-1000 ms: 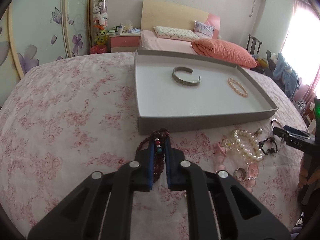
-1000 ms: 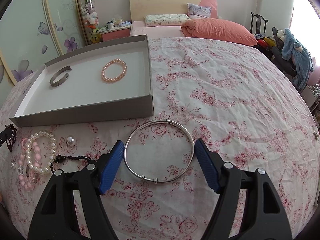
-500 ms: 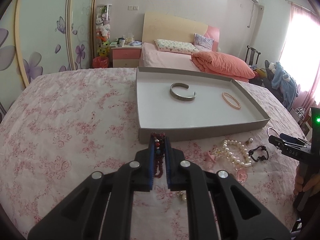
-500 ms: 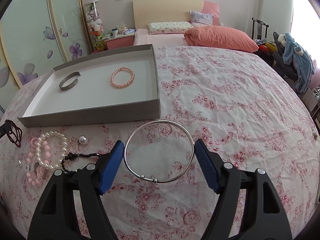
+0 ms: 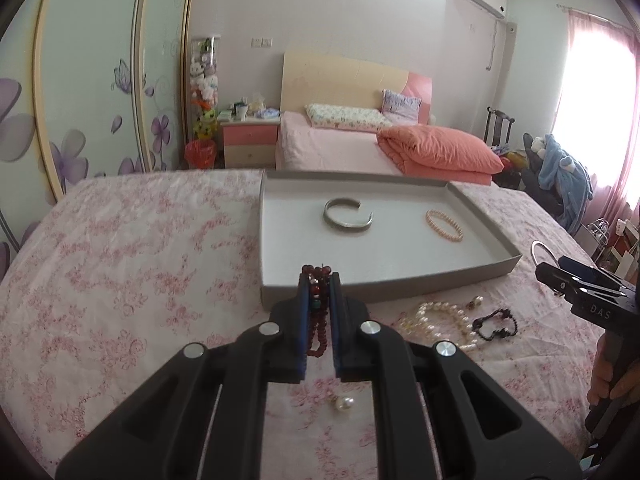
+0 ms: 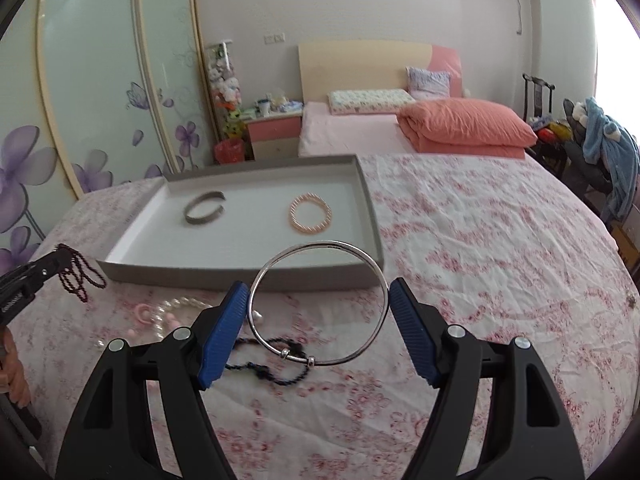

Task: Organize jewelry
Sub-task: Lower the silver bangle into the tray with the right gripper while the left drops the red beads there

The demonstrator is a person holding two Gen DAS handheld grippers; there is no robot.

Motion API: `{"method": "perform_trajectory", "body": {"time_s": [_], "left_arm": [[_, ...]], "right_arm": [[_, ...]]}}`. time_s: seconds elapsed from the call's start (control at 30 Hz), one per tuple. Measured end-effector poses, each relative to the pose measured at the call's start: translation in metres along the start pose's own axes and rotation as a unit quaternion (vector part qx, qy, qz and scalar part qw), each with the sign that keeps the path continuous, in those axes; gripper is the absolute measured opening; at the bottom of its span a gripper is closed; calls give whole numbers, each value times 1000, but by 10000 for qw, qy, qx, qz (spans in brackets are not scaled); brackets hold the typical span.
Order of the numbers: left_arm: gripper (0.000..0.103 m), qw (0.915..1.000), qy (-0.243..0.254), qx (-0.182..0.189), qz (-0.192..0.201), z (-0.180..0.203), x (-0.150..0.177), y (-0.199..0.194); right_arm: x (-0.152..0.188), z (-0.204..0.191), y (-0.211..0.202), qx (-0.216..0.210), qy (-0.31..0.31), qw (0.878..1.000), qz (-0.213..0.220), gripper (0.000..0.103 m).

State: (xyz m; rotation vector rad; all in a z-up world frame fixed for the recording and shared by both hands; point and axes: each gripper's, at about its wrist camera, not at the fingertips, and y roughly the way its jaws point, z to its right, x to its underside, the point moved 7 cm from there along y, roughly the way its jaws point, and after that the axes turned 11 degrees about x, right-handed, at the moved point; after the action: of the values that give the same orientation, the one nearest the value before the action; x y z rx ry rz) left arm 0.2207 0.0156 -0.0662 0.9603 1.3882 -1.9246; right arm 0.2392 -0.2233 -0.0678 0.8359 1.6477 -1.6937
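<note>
My left gripper (image 5: pixel 319 280) is shut on a string of dark red beads (image 5: pixel 318 332), which hangs between its blue pads above the flowered bedspread, just before the grey tray (image 5: pixel 380 292). From the right wrist view the same beads (image 6: pixel 80 276) dangle from the left gripper (image 6: pixel 56 258). My right gripper (image 6: pixel 318 294) is shut on a thin silver bangle (image 6: pixel 288 354), held flat between its pads and off the bed, near the tray's (image 6: pixel 240 276) front wall. In the tray lie a silver cuff (image 5: pixel 347 220) and a pink bead bracelet (image 5: pixel 444 226).
On the bedspread in front of the tray lie a pearl bracelet (image 5: pixel 440 320), a black bead bracelet (image 5: pixel 496 324), a loose pearl piece (image 5: pixel 342 402) and a pink piece (image 6: pixel 142 314). A second bed with an orange quilt (image 5: pixel 440 152) stands behind. A hand (image 5: pixel 616 384) grips the right handle.
Both grippers have risen off the bedspread, each carrying its piece: the red beads now hang free and the bangle is lifted. Both views have tilted up toward the room.
</note>
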Motion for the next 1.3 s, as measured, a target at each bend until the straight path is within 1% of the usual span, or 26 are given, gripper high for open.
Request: {"method": "perform_trajectory", "body": {"time_s": [0.17,0.37,0.57,0.67,0.8,1.1,1.3], "left_arm": [[10,9994,170,15,288,16,-12,-12],[10,9968,456,-76,660,34,-24,-27],[10,9946,520,-93,890,45,-34,-35],[10,9935,551,-155,981,48,-38,-39],[10,9929,570,-181,1032,49,-40,-41],[10,9935,503,-190,1005,47,-55,-28],[10,9931,472,-256,1042,43,-70,-15]], "right_arm": [[-14,-14,-24,-157,-67,9988,467,72],[-28,-24,-52,-165,-149,9935,1114,72],[-39,-30,-66,-172,-194,9889,1466,73],[-43,-31,-68,-180,-175,9875,1555,73],[-45,-32,-67,-171,-176,9873,1572,73],[-54,-32,-62,-132,-143,9863,1639,73],[-72,-33,-54,-113,-71,9844,1756,73]]}}
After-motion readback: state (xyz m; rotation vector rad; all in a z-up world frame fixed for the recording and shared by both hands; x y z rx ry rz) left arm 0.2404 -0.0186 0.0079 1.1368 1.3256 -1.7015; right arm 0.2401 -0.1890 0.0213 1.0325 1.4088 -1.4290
